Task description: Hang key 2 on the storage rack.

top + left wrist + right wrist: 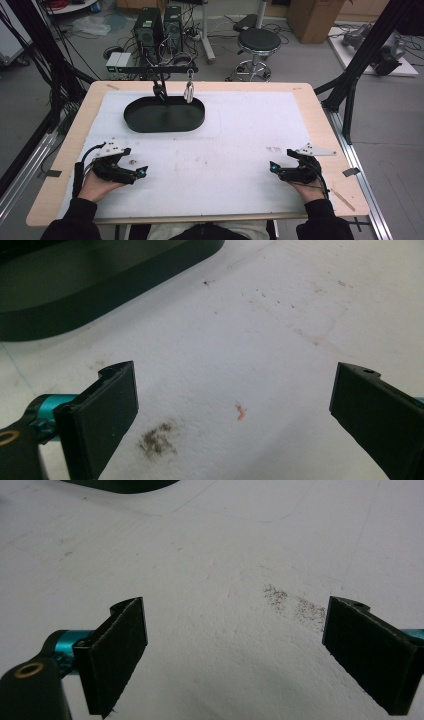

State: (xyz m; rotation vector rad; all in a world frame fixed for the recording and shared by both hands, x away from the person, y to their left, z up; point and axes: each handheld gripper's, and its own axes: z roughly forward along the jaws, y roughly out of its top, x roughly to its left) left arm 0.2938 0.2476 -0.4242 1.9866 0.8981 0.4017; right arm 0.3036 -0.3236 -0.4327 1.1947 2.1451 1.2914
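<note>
My left gripper sits low at the near-left of the white mat, jaws spread wide, nothing between them, just mat with a dark smudge and a small orange fleck. Mat's left edge is just beside my left hand. Black oval tray lies farther back, left of centre, near the mat's far edge, well apart from both grippers; a silver clip hangs over its far rim. Wide bare mat between my hands. My right gripper rests near-right, jaws spread, holding nothing, close to the mat's right edge.
</note>
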